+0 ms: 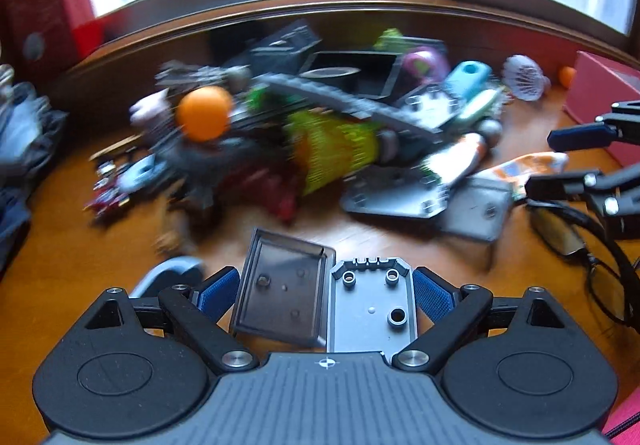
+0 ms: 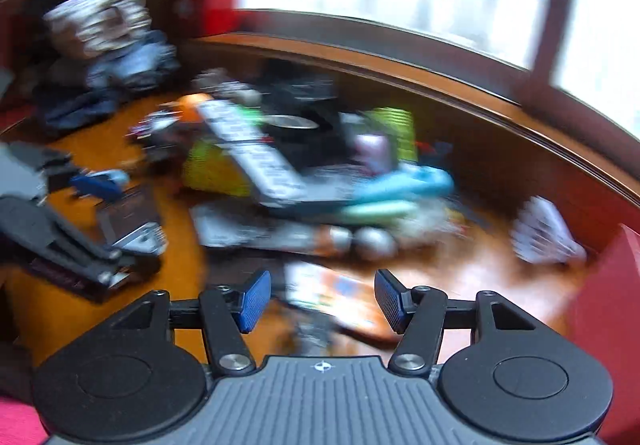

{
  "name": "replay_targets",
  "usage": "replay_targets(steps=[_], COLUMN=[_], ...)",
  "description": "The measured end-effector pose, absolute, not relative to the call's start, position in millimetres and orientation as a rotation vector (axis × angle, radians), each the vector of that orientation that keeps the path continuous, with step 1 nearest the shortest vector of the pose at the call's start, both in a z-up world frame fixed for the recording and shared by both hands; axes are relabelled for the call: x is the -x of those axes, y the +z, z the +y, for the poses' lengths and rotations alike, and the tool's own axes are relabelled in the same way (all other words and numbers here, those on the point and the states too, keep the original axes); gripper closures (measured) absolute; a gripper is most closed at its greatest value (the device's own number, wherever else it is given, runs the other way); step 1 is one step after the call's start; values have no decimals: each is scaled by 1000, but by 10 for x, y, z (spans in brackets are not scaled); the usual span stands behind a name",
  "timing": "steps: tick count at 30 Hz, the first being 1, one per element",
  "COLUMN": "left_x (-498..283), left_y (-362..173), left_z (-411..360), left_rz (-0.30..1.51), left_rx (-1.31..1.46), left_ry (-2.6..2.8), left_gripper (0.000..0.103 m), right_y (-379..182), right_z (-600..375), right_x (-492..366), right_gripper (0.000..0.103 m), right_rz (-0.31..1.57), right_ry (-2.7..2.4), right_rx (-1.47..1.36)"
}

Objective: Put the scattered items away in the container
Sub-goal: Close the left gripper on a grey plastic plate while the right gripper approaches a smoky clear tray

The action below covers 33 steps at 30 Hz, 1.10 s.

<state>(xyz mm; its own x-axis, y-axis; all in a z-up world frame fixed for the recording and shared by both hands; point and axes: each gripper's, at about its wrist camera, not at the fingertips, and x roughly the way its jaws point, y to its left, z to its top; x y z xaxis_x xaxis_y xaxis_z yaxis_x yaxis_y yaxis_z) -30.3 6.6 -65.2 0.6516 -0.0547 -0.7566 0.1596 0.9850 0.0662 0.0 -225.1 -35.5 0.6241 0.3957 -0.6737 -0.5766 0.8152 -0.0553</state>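
At the bottom of the frame the left tongs [image 1: 326,291] clamp two flat plastic plates, smoky-dark [image 1: 280,293] and grey [image 1: 370,315], while the right tongs [image 2: 323,299] gape apart over an orange-and-white packet [image 2: 340,295].

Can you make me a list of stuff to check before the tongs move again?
1. Left tongs have the two plates between the pads, the smoky clear plate and the grey studded plate: ok.
2. Pads really squeezing both plates: cannot tell.
3. Right tongs empty and open: ok.
4. Orange snack packet lined up under the right tongs: ok, though blurry.
5. Eyeglasses clear of the right tongs: cannot tell.
6. Container for the toys spotted: cannot tell.
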Motion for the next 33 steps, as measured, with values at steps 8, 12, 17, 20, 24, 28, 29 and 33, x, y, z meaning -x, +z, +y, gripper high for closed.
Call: replay_targets(steps=[8, 12, 17, 20, 24, 28, 29, 33], left_x=[469, 632, 750, 700, 633, 618, 611, 555], left_y=[-557, -459, -492, -609, -676, -679, -681, -690], left_z=[211, 140, -18, -71, -64, -82, -91, -118], left_rz=[844, 813, 826, 863, 889, 868, 864, 851], left_rx=[-94, -126, -147, -154, -133, -130, -129, -121], left_ry=[-90, -146, -263, -251, -235, -249, -250, -247], left_gripper=[8, 7, 7, 13, 18, 29, 31, 37], right_y=[-455, -449, -461, -453, -444, -363, -344, -366], right_z=[-1991, -1904, -1870, -1956, -2133, -2330, -2366, -2393], right_x=[-124, -54, 54, 78, 113, 226, 258, 340], right_gripper=[38, 38, 37, 36, 36, 36, 36, 36], right_rz=[728, 728, 736, 741, 749, 734, 733, 747], right_ry=[640, 656, 655, 624, 560, 536, 546, 586], right_rx=[256, 309, 343, 339, 345, 337, 328, 342])
